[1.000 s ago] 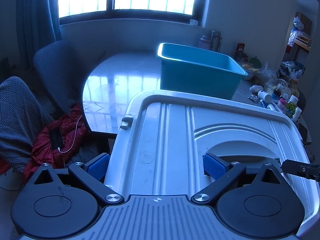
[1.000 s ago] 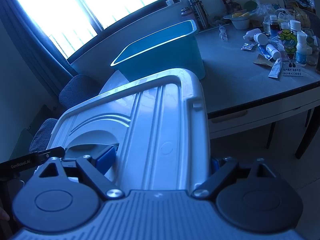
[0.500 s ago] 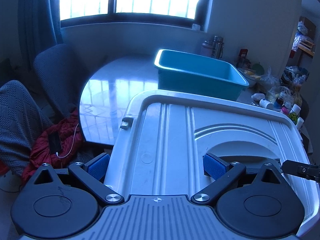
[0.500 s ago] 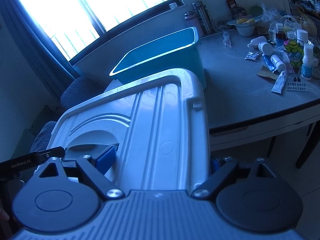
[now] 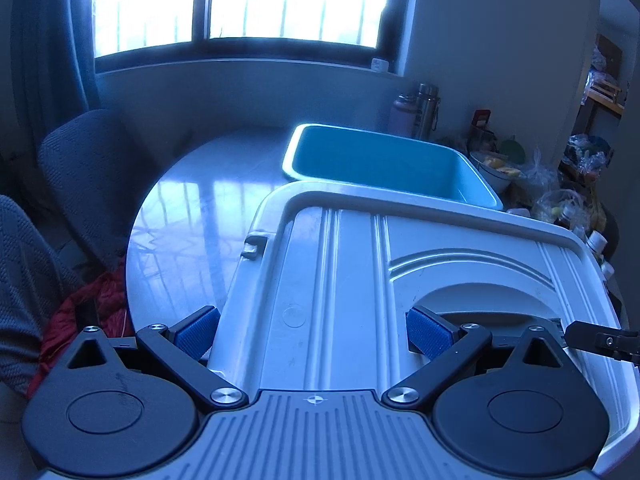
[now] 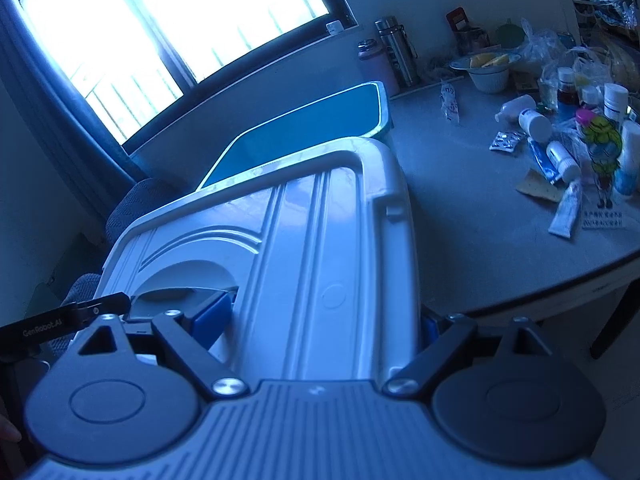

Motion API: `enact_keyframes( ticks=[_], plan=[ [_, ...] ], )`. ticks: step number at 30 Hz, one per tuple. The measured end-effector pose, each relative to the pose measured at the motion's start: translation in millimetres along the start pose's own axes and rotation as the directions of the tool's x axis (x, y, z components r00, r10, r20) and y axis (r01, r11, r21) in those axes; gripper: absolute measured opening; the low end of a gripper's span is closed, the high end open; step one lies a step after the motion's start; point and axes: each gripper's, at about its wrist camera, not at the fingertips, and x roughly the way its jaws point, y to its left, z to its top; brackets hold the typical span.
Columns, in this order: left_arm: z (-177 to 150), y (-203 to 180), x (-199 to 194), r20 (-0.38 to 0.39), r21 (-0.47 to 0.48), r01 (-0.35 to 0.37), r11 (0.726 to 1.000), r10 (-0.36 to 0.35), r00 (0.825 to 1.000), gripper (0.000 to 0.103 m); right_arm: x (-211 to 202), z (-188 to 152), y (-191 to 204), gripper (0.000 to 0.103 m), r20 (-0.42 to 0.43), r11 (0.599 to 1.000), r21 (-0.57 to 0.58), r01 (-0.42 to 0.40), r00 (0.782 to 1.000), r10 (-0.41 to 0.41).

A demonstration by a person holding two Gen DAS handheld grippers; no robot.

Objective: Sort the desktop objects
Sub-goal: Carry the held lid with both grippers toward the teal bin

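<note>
Both clamped on the white lid (image 5: 352, 288), left tool (image 5: 312, 330) and right tool (image 6: 320, 320) at opposite edges, with the teal bin (image 5: 384, 164) straight ahead on the worktop (image 6: 460, 200).

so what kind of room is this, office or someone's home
Most likely a lived-in home room. A table by a window is cluttered with medicine bottles, a food bowl and thermos flasks, and an upholstered chair stands beside it.
</note>
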Motion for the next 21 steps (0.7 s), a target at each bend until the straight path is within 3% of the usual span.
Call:
enact_keyframes(
  ticks=[21],
  plan=[
    [104.8, 4.9, 74.2, 0.032, 0.012, 0.002, 1.000, -0.002, 0.999, 0.100, 56.7, 86.2, 3.5, 0.090, 0.028, 1.000, -0.018, -0.018, 0.999, 0.018]
  ],
)
